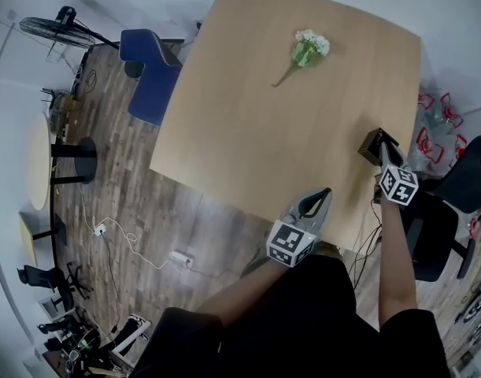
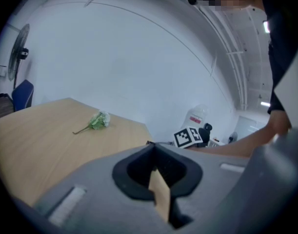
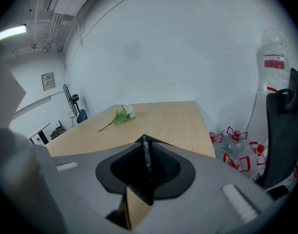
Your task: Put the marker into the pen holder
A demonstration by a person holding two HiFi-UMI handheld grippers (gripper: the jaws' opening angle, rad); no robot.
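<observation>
The head view looks from high above and steeply down on the table, with the flower sprig at the side far from the camera. The left gripper view rides low on the left gripper, well apart from the sprig, and faces across the table top; the sprig is ahead, to the left. The right gripper view, on the right gripper, is also low and also has the sprig ahead-left. All three views share the sprig and the wood around it.
</observation>
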